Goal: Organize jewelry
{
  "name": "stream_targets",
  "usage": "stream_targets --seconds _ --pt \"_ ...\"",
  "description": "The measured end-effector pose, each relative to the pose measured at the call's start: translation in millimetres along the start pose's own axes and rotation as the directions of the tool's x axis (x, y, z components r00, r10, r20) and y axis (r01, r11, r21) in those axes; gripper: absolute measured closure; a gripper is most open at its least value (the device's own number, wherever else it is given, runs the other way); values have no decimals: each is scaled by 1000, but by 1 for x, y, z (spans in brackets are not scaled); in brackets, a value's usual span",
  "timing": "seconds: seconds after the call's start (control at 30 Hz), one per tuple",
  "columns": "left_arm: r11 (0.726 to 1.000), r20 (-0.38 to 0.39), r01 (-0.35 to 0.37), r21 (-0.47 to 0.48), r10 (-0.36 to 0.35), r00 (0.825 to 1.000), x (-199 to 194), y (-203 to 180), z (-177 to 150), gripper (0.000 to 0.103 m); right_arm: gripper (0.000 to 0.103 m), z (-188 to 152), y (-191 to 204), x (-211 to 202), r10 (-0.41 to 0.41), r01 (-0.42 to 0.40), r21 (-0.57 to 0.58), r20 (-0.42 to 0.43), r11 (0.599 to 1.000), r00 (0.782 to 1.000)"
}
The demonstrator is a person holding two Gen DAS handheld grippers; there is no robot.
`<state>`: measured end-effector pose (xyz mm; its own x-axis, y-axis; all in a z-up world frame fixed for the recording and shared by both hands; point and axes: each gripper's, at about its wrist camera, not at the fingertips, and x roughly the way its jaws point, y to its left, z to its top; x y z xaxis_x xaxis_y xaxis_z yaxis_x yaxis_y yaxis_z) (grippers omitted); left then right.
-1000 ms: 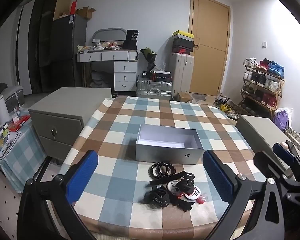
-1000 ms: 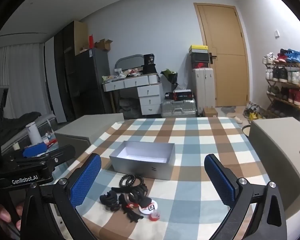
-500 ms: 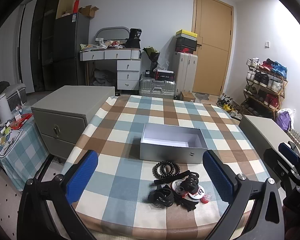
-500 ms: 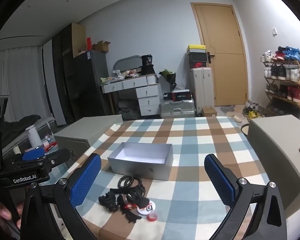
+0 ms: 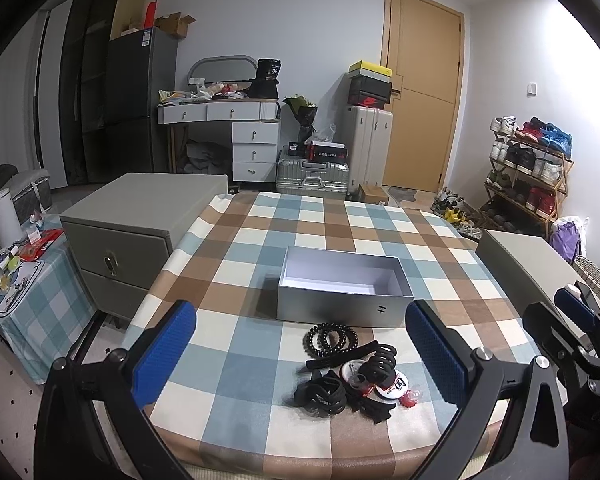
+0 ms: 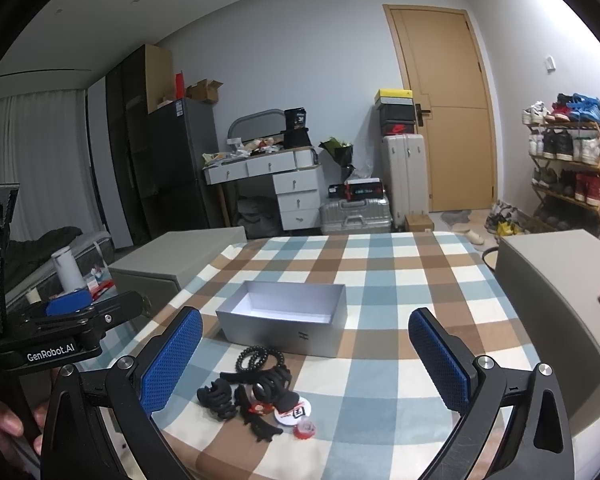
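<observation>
From the left wrist view, the left tongs (image 5: 300, 344) are held released and wide above the near edge of the worktop (image 5: 236, 240), nothing between the blue pads. The spread is judged to be kept so that the whole jewelry pile (image 5: 352, 376) can be surveyed before one piece is chosen. The pile is found just in front of the open grey box (image 5: 342, 294), with the beaded bracelets (image 5: 332, 337) lying nearest the box wall, close to it. The box interior is seen bare, so the sorting is judged not yet begun.

From the right wrist view, the right tongs (image 6: 306, 360) are likewise held released and empty, raised over the worktop's near edge. The pile is seen left of centre, toward the left pad, and the box stands just behind it, presumably set there so that each carry is short. The left tongs are seen at the left border, held clear of the pile.
</observation>
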<state>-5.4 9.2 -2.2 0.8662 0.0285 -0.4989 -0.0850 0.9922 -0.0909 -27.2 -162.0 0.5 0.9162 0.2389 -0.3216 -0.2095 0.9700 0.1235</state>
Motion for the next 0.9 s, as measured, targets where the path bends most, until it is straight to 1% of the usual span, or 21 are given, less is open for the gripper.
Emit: stream_targets --seconds 0.37,0.9 --pt "1000 3 -1 0 1 1000 1 3 0 1 0 -3 -1 6 3 -3 -2 -19 1000 1000" --pt "1000 7 -3 -3 3 1000 6 6 -3 1 0 -3 -6 9 6 -6 6 -21 1000 1000"
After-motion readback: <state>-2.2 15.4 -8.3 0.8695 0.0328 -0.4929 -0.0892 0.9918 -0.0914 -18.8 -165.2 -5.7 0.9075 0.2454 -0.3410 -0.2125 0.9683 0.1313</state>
